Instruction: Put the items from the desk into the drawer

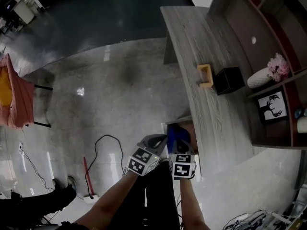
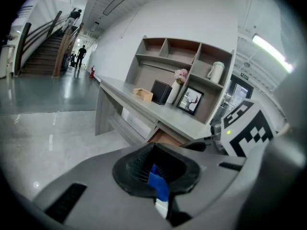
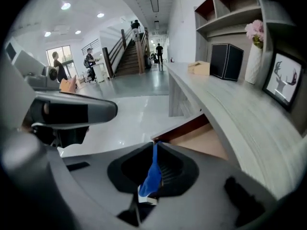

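Observation:
A small wooden box (image 1: 205,75) (image 3: 199,68) and a black box (image 1: 228,80) (image 3: 226,61) stand on the grey desk (image 1: 218,123). Under the desk's near end the drawer (image 1: 178,122) (image 2: 165,138) (image 3: 204,139) stands open, its brown inside showing. My right gripper (image 1: 179,137) (image 3: 154,143) hangs just over the drawer's mouth, jaws shut with only a blue strip in the seam. A blue shape shows there in the head view; I cannot tell what it is. My left gripper (image 1: 160,141) (image 2: 152,145) is close beside it on the left, also shut and holding nothing.
The shelf unit behind the desk holds a white vase with pink flowers (image 1: 263,77), a deer picture (image 1: 273,107) and a white jar (image 2: 217,72). A black cable (image 1: 103,143) lies on the glossy floor. An orange cloth (image 1: 14,92) hangs at far left.

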Demonstrator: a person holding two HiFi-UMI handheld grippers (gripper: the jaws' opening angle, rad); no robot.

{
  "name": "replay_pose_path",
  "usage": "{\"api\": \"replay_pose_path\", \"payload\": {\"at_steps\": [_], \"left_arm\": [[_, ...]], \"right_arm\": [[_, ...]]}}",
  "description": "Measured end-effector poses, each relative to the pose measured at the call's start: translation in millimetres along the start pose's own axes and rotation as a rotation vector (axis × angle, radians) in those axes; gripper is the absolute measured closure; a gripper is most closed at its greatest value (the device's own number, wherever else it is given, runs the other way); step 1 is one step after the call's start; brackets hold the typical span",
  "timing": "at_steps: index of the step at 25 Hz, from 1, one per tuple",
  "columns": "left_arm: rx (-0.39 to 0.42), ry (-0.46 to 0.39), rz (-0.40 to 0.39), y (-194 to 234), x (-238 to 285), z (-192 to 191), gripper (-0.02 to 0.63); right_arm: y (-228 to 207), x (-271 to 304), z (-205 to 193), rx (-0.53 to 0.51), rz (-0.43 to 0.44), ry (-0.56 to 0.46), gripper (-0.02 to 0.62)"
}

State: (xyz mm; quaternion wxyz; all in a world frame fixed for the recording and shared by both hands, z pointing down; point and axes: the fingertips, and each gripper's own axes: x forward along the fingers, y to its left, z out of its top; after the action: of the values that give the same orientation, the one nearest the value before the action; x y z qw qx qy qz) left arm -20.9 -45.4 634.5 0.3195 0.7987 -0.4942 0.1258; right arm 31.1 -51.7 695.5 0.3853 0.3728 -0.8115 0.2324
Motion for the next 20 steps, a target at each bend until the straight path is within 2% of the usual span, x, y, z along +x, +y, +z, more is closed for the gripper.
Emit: {"api": "replay_pose_path", "payload": {"at_steps": [6, 12, 20], "left_arm": [[0.038, -0.021, -0.002, -3, -11, 18, 0.595], [0.041, -0.049, 0.011, -4, -22, 43, 0.595], [0.039, -0.110, 0.016, -10, -37, 89, 0.595]], "right_arm": [[15, -25, 47, -0.028, 0.061, -0.161, 0.583], [15, -56, 97, 0.026, 0.037, -0.309, 0.583], [11, -93, 148, 0.064, 0.012, -0.434, 0.583]]}}
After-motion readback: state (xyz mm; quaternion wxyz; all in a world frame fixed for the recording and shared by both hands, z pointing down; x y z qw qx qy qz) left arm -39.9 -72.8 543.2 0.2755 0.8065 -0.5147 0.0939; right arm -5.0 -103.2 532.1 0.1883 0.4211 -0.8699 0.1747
